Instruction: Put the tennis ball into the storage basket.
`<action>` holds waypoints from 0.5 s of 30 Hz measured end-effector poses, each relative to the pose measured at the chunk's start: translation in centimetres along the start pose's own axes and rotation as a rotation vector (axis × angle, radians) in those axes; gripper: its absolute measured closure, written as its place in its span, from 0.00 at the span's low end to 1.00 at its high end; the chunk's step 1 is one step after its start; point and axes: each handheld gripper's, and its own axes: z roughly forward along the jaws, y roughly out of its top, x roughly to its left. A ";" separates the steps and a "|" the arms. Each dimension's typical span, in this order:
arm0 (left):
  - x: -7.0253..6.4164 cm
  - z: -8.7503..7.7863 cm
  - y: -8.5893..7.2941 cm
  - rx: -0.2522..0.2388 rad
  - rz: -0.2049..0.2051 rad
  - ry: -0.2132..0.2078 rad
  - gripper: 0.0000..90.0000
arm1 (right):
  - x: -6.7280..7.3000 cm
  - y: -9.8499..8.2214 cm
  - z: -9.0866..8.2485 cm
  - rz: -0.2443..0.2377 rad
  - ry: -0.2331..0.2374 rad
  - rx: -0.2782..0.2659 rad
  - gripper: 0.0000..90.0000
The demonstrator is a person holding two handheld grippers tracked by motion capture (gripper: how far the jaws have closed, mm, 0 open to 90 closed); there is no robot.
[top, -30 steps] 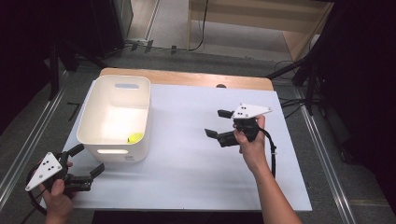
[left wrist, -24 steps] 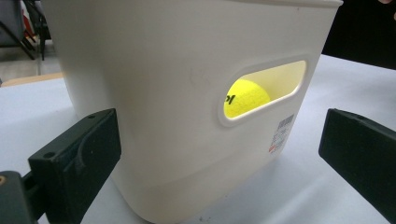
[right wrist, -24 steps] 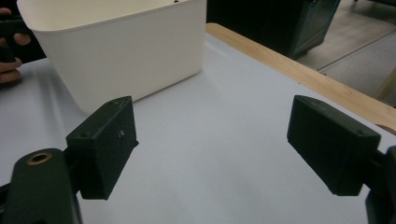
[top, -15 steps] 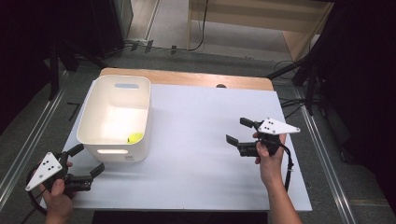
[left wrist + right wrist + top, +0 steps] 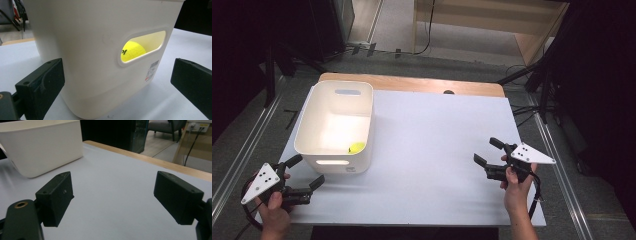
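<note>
The left claw [image 5: 307,171] sits low at the person's near left, gripped in the left hand [image 5: 274,207], its jaws spread wide and pointing forward with nothing between them. The right claw [image 5: 486,152] is held in the right hand [image 5: 516,182] at the near right, forearm coming in from the bottom edge — its jaws point leftward, parted and empty. Each claw carries its grey three-cornered plate on top, and a cable trails from each.

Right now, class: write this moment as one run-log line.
left gripper: open, facing bin | right gripper: open, empty | yellow ball: inside bin
</note>
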 end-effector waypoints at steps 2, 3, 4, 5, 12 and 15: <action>0.0 0.0 0.0 0.000 0.001 0.001 0.00 | -0.1 -0.6 -0.6 -0.004 -0.014 0.003 0.16; 0.0 0.0 0.0 0.001 0.002 0.000 0.00 | -0.3 -1.3 -1.3 0.003 -0.033 -0.003 0.16; 0.0 0.0 0.0 0.001 0.002 0.000 0.00 | -0.4 -1.7 -1.6 0.019 -0.040 -0.012 0.16; 0.0 0.0 0.0 0.001 0.002 0.000 0.00 | -0.6 -2.1 -2.0 0.024 -0.052 -0.020 0.16; 0.0 0.0 0.0 0.002 0.003 -0.001 0.00 | -1.1 -4.8 -4.2 0.068 -0.121 -0.062 0.16; 0.1 0.0 0.0 0.003 0.003 -0.002 0.00 | -1.3 -5.7 -4.9 0.071 -0.127 -0.073 0.16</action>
